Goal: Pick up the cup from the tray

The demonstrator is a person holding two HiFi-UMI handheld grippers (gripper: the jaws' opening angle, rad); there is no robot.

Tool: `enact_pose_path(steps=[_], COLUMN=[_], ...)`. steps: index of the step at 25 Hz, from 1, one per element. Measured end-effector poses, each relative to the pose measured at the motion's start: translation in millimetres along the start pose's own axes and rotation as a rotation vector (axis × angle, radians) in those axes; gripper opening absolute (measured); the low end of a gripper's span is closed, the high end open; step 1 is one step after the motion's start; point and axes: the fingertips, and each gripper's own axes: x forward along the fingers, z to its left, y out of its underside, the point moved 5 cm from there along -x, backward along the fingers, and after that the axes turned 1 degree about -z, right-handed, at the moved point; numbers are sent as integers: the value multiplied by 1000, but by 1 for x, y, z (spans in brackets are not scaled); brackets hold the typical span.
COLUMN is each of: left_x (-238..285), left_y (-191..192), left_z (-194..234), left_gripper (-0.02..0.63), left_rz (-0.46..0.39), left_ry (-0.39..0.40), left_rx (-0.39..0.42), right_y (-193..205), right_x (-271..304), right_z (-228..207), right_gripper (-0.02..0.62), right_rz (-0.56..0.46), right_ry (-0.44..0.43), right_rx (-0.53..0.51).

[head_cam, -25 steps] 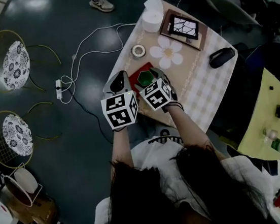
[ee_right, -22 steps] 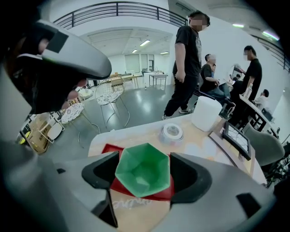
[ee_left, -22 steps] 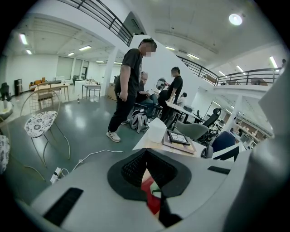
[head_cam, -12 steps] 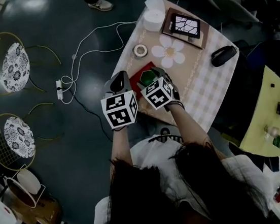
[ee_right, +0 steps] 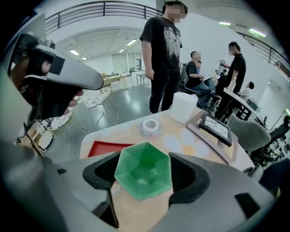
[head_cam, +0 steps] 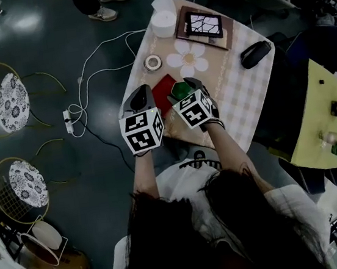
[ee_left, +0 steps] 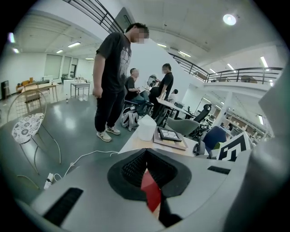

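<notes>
While left tongs (head_cam: 141, 97) pinch tray (head_cam: 161, 88) rim, right tongs (ee_right: 145, 179), just closing, clamp cup (ee_right: 142, 166), clear of tray; next: raise, hold level.

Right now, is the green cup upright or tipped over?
Upright: the green cup shows its open mouth facing up, and nothing is inside it.

tray (head_cam: 163, 91): near edge hidden under left gripper (head_cam: 142, 92) | cup (head_cam: 180, 88): base behind right gripper (head_cam: 185, 93)

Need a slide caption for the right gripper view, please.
Right claw, jaws just closing, holds the green cup over the table, red tray behind-left.
</notes>
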Motion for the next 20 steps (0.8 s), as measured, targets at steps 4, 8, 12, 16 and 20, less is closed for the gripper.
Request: enact_pose_path(steps=[4, 8, 12, 16, 20], left_x=[10, 19, 23, 23, 22], left_y=[-1, 2, 4, 7, 12], left_z=[-24, -49, -68, -78, -80], left_gripper=[9, 9, 9, 9, 9], left_rz=[5, 13, 23, 32, 43], left_ry=[56, 104, 137, 147, 139], left_rx=[32, 65, 97, 119, 129], right_y=[18, 38, 58, 76, 87], right_x=[-15, -28, -35, -37, -34], right_z=[-24, -42, -53, -60, -66], right_gripper=[339, 339, 339, 339, 339], right_rz=[4, 7, 18, 29, 36], right_ry=[51, 93, 113, 123, 120], right_rx=[54, 110, 152, 190, 212])
